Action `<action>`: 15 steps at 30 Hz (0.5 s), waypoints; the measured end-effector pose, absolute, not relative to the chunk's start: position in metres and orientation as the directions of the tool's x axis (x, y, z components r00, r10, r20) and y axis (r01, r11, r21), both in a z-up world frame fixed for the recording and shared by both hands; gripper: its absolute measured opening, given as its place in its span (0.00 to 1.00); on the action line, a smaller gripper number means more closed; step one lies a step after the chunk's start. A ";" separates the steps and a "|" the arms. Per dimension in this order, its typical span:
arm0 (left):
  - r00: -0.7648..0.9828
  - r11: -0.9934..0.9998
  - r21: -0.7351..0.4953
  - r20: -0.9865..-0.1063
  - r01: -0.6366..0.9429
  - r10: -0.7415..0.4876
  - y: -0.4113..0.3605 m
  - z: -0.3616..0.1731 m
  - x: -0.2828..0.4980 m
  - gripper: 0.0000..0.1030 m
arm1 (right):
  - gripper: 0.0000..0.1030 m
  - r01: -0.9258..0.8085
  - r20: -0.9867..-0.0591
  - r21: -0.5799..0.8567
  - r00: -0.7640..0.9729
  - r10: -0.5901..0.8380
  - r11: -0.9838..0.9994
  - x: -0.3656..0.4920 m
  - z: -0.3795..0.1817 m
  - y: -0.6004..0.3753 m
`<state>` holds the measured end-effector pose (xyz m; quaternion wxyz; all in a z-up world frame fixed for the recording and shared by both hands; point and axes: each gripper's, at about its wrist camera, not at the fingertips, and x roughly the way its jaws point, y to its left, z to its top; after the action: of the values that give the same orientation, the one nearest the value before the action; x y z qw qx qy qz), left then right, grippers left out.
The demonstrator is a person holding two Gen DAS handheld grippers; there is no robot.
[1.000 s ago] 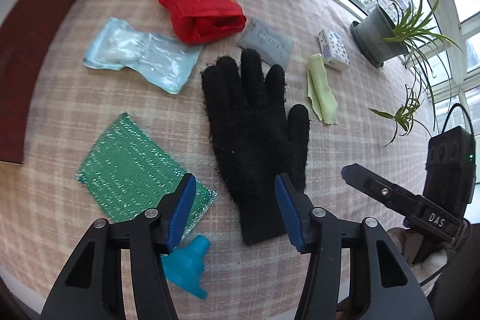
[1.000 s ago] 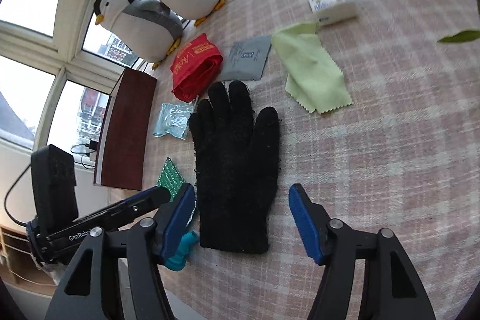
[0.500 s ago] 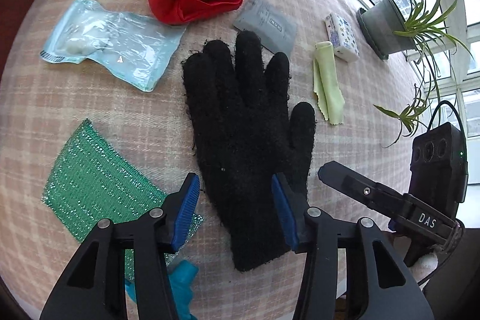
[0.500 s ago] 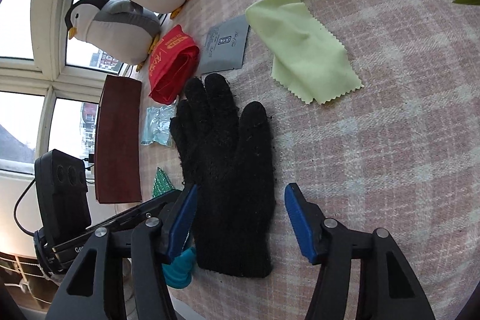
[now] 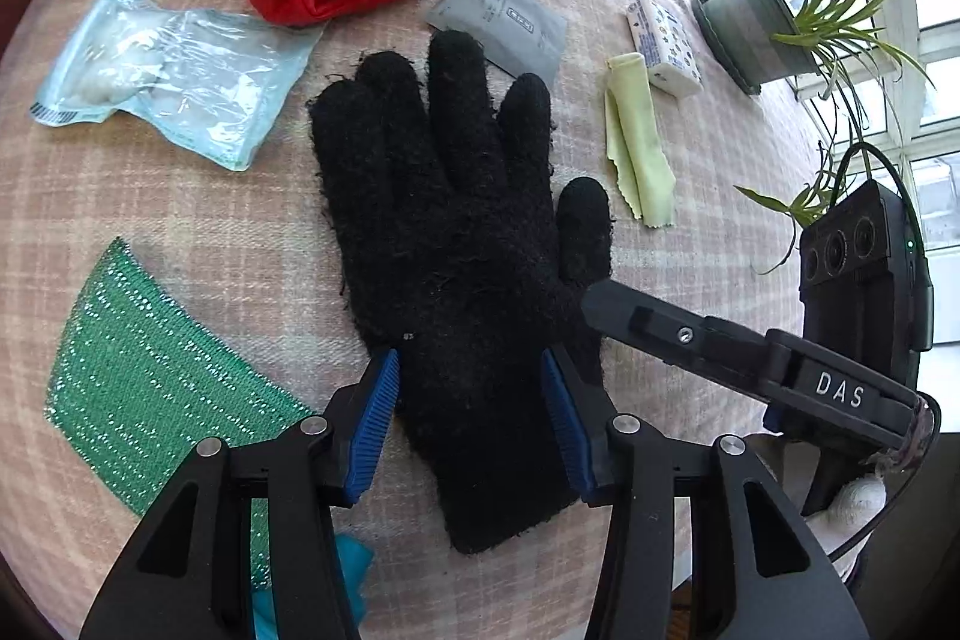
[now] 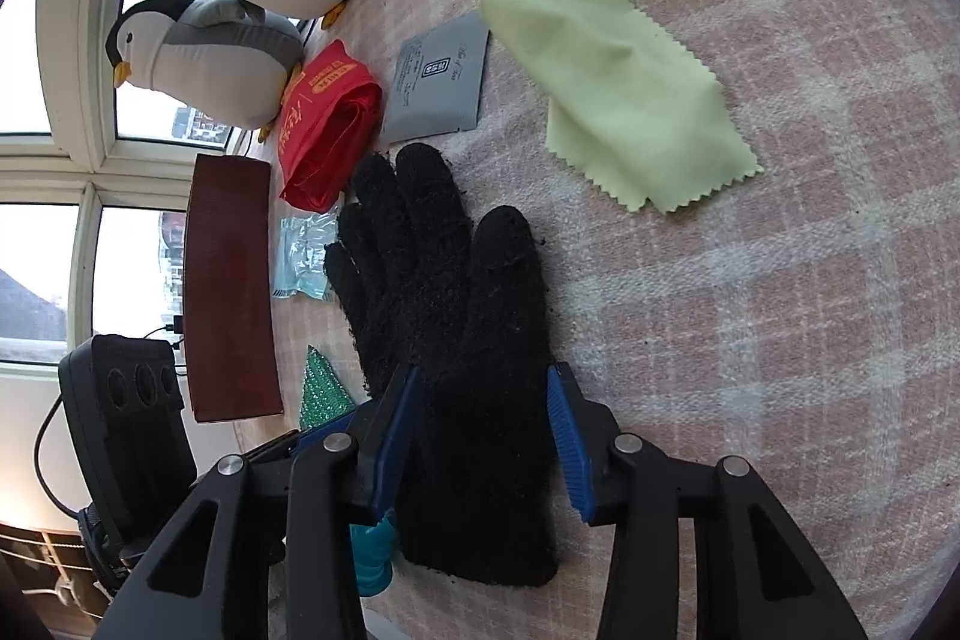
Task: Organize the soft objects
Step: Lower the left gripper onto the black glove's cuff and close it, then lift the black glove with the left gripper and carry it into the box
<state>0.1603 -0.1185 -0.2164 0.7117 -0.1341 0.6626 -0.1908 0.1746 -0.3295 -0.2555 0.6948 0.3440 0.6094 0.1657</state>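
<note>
Black glove [image 5: 456, 268] lies flat on the checked cloth [image 5: 180, 208]. Left gripper [image 5: 468, 418] and right gripper [image 6: 483, 436] straddle its cuff; right jaws have just been closing, contact unclear. Green mesh pad [image 5: 144, 376] just beside; yellow cloth [image 6: 624, 82] well apart.

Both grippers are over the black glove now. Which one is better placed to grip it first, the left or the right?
Right, though only slightly. The right gripper has the black glove filling its gap, both pads at the edges, jaws just closing. The left gripper also straddles it, with a little more slack.
</note>
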 end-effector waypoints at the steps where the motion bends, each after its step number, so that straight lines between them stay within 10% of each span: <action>1: 0.049 0.891 -0.444 -0.892 0.096 -0.449 -0.119 -0.217 0.160 0.45 | 0.39 0.183 -0.735 0.678 0.200 0.648 0.712 0.175 -0.255 -0.328; 15: 0.059 0.879 -0.449 -0.885 0.158 -0.463 -0.135 -0.215 0.157 0.17 | 0.13 0.161 -0.709 0.705 0.175 0.683 0.690 0.177 -0.259 -0.315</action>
<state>0.1566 -0.1351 -0.2148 0.7181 -0.1171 0.6512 -0.2159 0.1769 -0.3154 -0.2587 0.6849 0.3444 0.6132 0.1905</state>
